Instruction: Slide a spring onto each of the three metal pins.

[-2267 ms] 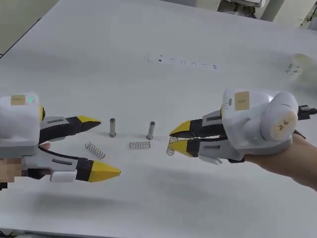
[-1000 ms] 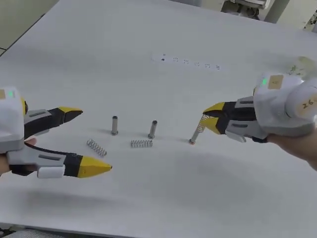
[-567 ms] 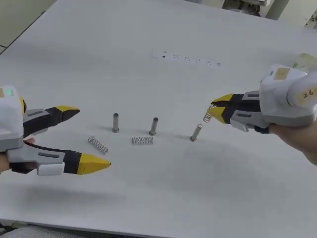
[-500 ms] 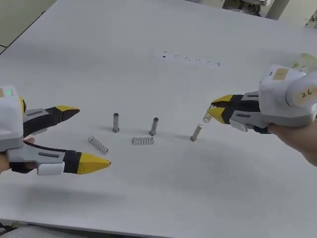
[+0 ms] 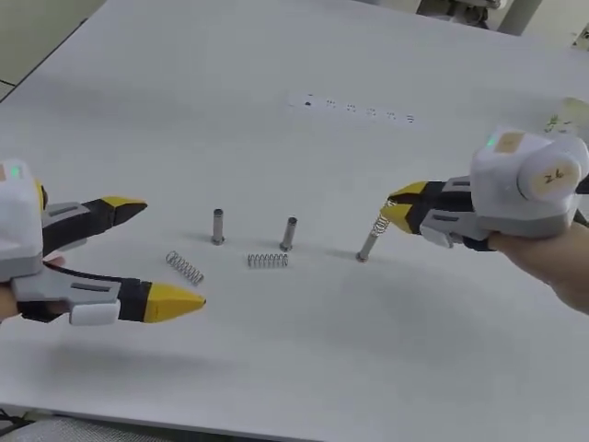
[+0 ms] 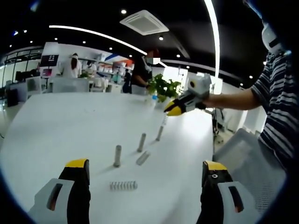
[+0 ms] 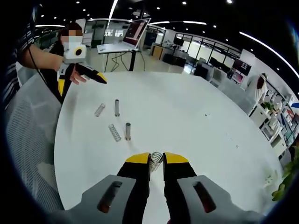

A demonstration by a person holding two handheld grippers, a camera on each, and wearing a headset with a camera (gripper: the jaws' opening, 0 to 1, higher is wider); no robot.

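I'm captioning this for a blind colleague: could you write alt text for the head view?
The right gripper pinches a spring at the top of the leaning rightmost pin on a white table. Two more pins stand upright with two loose springs lying near them, and the left gripper hovers open at lower left.

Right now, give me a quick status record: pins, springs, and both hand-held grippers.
Pins: three on the white table; left pin and middle pin upright and bare, right pin leaning.
Loose springs: left spring near the left pin, middle spring by the middle pin, both lying flat.
Right hand-held gripper: shut on third spring, at the right pin's top.
Left hand-held gripper: open, holding nothing.
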